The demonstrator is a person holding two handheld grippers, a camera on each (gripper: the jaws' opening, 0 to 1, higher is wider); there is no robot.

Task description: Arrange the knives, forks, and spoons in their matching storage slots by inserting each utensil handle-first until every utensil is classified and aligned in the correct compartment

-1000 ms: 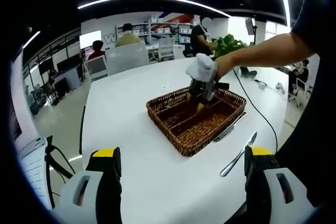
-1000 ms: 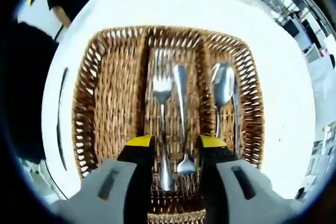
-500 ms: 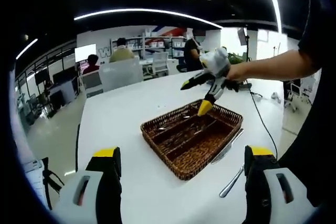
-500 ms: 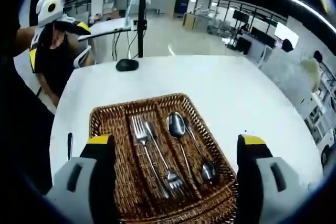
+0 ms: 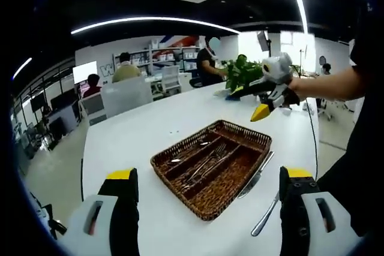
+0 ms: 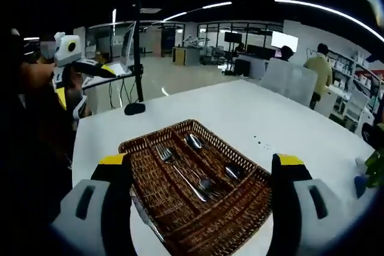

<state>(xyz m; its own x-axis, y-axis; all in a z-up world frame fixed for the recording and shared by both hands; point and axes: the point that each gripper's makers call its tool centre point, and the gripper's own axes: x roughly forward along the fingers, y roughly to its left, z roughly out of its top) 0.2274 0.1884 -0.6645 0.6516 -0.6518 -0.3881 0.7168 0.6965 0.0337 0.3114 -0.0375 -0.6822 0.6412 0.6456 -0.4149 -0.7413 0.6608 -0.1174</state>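
Note:
A brown wicker basket (image 5: 231,187) (image 6: 180,220) with three long compartments sits on the white table. Two forks (image 6: 180,172) lie in its middle compartment and two spoons (image 6: 194,142) in the one beyond; the nearest compartment in the right gripper view looks bare. Two knives lie on the table beside the basket, one along its rim (image 5: 255,175) and one nearer me (image 5: 267,214). My left gripper (image 5: 210,208) is open and holds nothing, short of the basket. My right gripper (image 6: 201,208) (image 5: 247,103) is wide open, raised above and behind the basket's far end.
The table edge (image 5: 84,166) runs along the left. A black mouse (image 6: 135,108) and a stand's pole (image 6: 138,52) sit at a far corner. A potted plant (image 5: 240,70) stands beyond the basket. People sit at desks further back. My left gripper (image 6: 84,73) shows at the left.
The right gripper has risen out of the basket and pulled back, its jaws opening wide and leaving the fork in the middle compartment. The left gripper's view has shifted slightly.

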